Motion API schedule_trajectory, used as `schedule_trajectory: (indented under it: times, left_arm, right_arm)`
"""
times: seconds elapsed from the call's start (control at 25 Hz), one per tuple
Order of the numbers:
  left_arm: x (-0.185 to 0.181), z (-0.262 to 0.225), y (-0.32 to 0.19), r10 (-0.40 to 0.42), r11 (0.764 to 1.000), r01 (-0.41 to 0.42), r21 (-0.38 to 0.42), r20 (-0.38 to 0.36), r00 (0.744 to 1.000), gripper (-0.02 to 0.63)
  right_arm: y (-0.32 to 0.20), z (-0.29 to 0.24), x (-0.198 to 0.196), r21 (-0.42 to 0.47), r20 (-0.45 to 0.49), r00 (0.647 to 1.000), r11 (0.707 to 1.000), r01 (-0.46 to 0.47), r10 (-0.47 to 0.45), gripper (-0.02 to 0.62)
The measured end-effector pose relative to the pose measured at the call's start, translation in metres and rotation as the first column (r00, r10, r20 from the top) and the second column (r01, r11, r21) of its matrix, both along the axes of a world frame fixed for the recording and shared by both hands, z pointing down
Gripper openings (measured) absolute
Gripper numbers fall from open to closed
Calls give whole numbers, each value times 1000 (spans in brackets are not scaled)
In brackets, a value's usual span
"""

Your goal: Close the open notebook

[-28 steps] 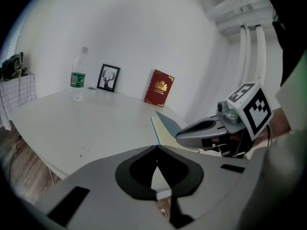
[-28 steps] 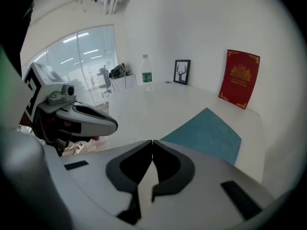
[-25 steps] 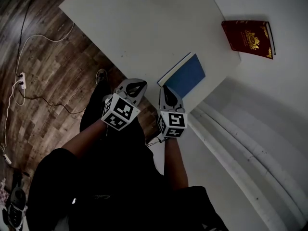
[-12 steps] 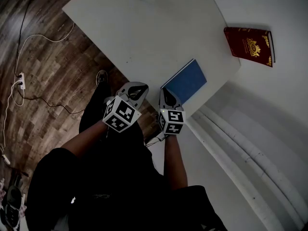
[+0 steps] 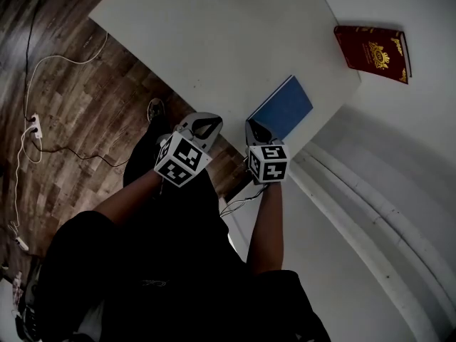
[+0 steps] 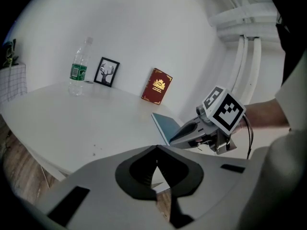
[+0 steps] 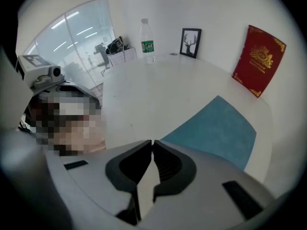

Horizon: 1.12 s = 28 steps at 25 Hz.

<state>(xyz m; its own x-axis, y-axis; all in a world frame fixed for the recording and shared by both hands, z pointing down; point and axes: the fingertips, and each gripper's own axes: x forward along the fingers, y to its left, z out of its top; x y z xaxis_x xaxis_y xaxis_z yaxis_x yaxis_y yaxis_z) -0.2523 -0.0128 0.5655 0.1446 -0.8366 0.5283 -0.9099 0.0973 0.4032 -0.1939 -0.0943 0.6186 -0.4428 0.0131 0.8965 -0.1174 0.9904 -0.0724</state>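
Our right claw (image 5: 253,127), closed and empty, hangs at the near corner of the blue notebook (image 5: 285,108) by the counter (image 5: 214,41) edge; left claw (image 5: 204,122) likewise closed. We should press the cover flat, not shove.

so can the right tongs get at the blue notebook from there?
Likely yes. The right tongs sit at the near corner of the blue notebook, by the table edge, with nothing between them. They're shut, so they would need to open to grip it.
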Motion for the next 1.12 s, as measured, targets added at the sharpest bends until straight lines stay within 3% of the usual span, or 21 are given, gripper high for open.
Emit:
schedule_trajectory:
  times: [0.16,0.24,0.28,0.4,0.48,0.68,0.76,0.92,1.12]
  left_arm:
    - [6,1,12,-13,1000,13,-20,12,1000,3]
    - [12,1,17,-24,999,25,-30,24,999,3]
    - [15,2,19,-32,999,33,-35,29,999,3]
    - [27,-1,26,-65,997,67,-41,34,997,3]
    - [39,-6,29,-70,996,72,-43,49,996,3]
    - [81,-16,29,-12,999,16,-49,94,995,3]
    - [104,-24,23,13,999,-8,-42,106,994,3]
    - [159,-48,1,57,998,-59,18,108,993,3]
    - [236,-81,-15,193,975,-206,82,144,970,3]
  right_arm:
    - [8,-1,1,15,62,998,1000,12,-13,29]
    - [21,-3,3,16,117,993,999,27,-29,99]
    - [32,-5,5,11,134,989,998,59,-60,150]
    - [81,-13,20,-31,172,968,981,193,-185,156]
    - [109,-21,38,-58,221,955,975,216,-199,155]
    - [158,-47,94,-194,363,929,970,147,-68,67]
    - [168,-56,122,-243,379,925,961,130,-30,54]
    - [141,-68,177,-118,339,940,993,3,38,46]
    - [112,-113,232,-5,399,913,996,-88,82,44]
